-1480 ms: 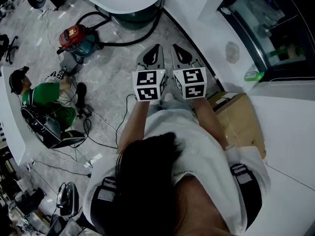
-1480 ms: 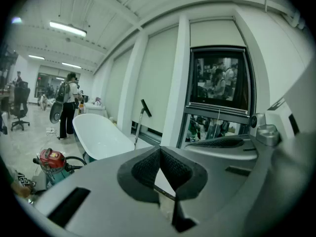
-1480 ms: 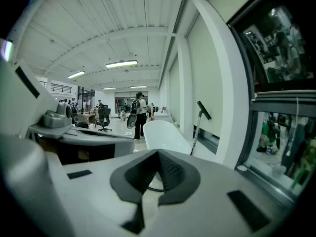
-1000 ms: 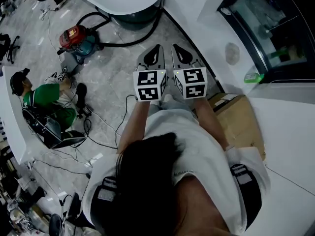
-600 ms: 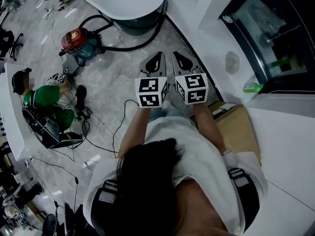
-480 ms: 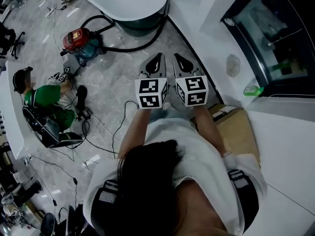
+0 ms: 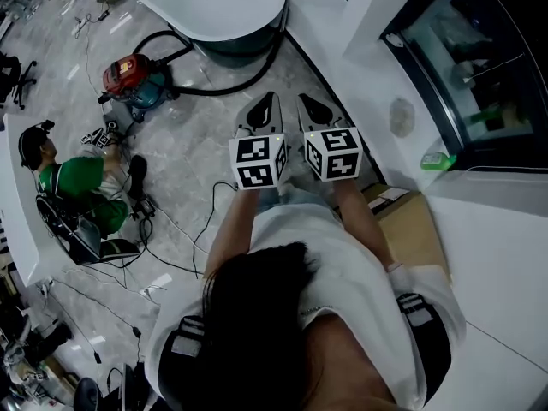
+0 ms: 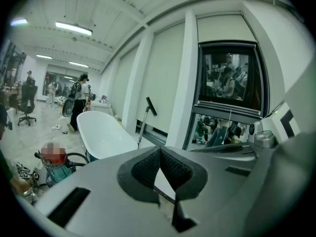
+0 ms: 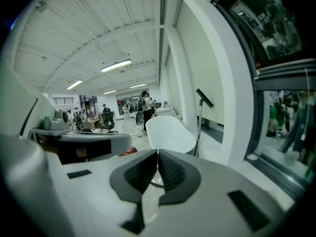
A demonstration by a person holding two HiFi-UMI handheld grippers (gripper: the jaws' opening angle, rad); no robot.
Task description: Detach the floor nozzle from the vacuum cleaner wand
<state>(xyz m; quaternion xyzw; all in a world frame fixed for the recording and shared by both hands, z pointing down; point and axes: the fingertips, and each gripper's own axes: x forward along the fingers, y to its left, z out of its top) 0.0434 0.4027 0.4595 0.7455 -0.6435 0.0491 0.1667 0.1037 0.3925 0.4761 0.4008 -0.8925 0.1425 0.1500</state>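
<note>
Left claw (image 7: 268,99), right claw (image 7: 304,101) shifted, both shut

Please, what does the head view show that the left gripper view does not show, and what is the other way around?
Only the head view: a person in a green top sitting on the floor, a cardboard box by the wall, and the marker cubes on top of both grippers.
Only the left gripper view: the ceiling lamps, a standing person far back in the hall, and that the left tongs are shut with nothing between them.
Both: the white bathtub, the red vacuum canister and the left tongs.
</note>
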